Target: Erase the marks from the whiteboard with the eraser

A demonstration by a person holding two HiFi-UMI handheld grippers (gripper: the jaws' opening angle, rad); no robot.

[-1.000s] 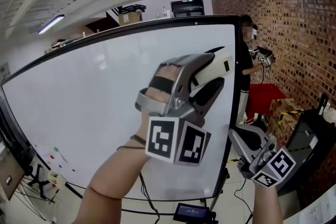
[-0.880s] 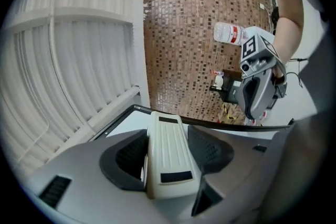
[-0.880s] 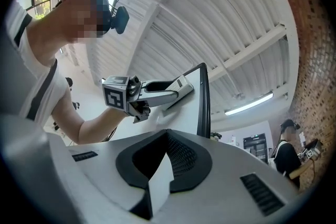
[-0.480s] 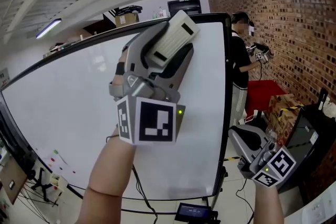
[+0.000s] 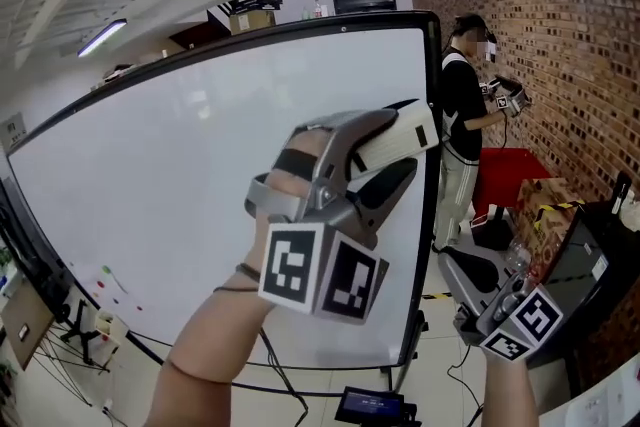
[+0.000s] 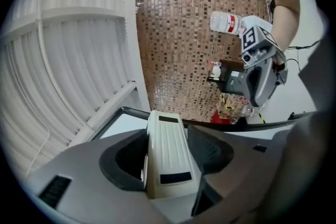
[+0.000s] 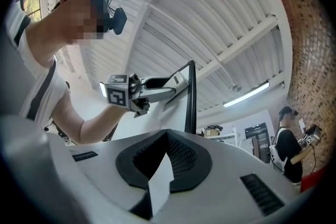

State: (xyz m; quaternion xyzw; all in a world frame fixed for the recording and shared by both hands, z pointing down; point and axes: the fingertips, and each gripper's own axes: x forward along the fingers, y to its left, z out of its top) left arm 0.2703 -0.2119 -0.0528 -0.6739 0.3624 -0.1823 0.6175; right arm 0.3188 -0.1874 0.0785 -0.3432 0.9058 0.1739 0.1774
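Before whiteboard (image 5: 170, 165), eraser (image 5: 406, 134) clamped in left gripper (image 5: 396, 155)

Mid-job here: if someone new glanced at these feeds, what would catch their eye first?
First the left gripper, large in the centre of the head view, shut on a cream eraser in front of the big whiteboard, which looks nearly blank. Next comes the red brick wall on the right, with another person standing by the board's right edge. The right gripper hangs low at the right, shut and empty.
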